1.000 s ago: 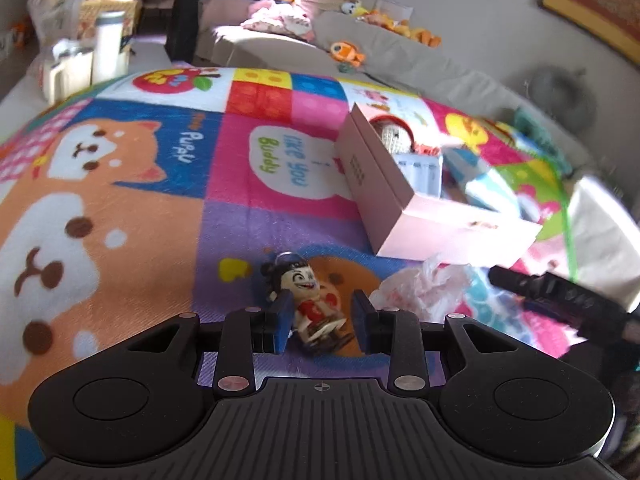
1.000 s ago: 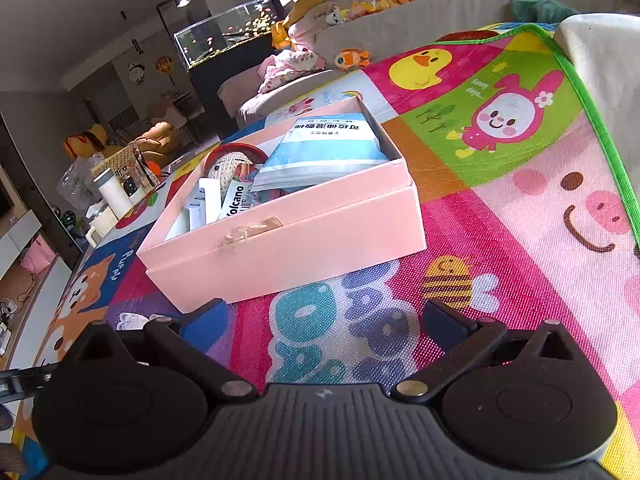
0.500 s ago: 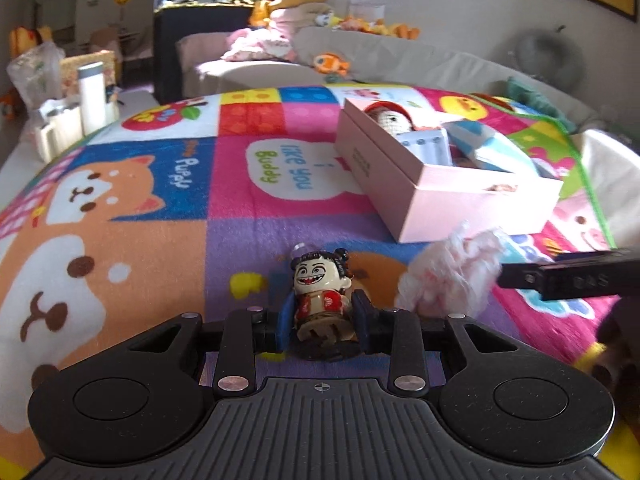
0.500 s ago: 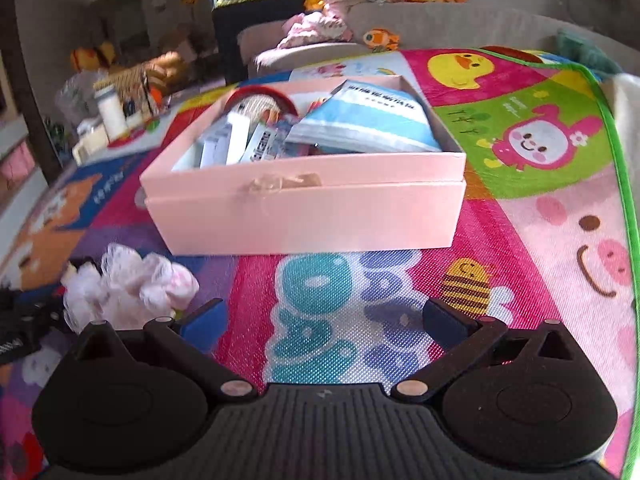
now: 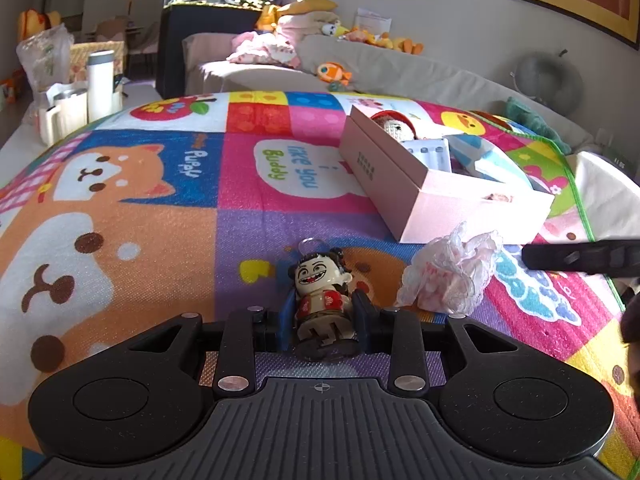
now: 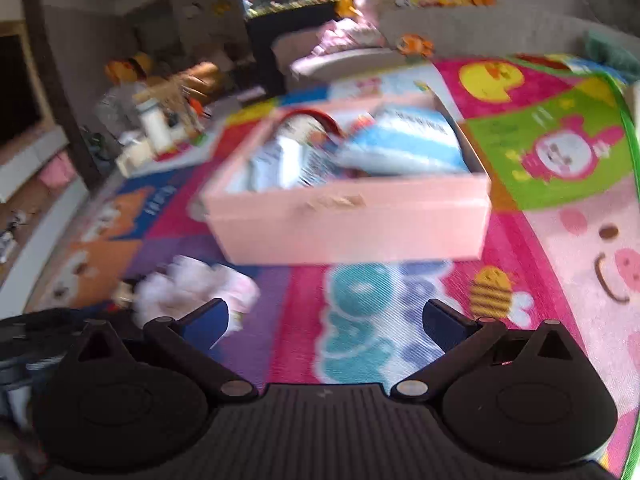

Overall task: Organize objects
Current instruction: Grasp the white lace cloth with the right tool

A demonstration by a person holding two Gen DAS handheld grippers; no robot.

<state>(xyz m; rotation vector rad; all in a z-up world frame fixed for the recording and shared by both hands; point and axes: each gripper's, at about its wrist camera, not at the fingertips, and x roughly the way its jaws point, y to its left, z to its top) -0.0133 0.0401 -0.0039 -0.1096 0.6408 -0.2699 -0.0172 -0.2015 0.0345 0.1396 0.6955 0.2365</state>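
Left wrist view first: my left gripper (image 5: 322, 314) has its jaws closed narrowly on a small grinning figurine (image 5: 322, 294) lying on the colourful play mat (image 5: 160, 216). Beside it sits a crumpled pink-white scrunchie (image 5: 452, 276), with the open pink box (image 5: 440, 192) beyond. Right wrist view, blurred: my right gripper (image 6: 326, 320) hangs with jaws wide and empty over the mat, the box (image 6: 352, 216) ahead, the scrunchie (image 6: 188, 292) near its left finger.

Left tongs (image 5: 322, 314) now tight around upright figurine (image 5: 322, 296).

grinning figurine (image 5: 323, 295) upright beside crumpled tissue (image 5: 452, 272), near pink box (image 5: 448, 196).
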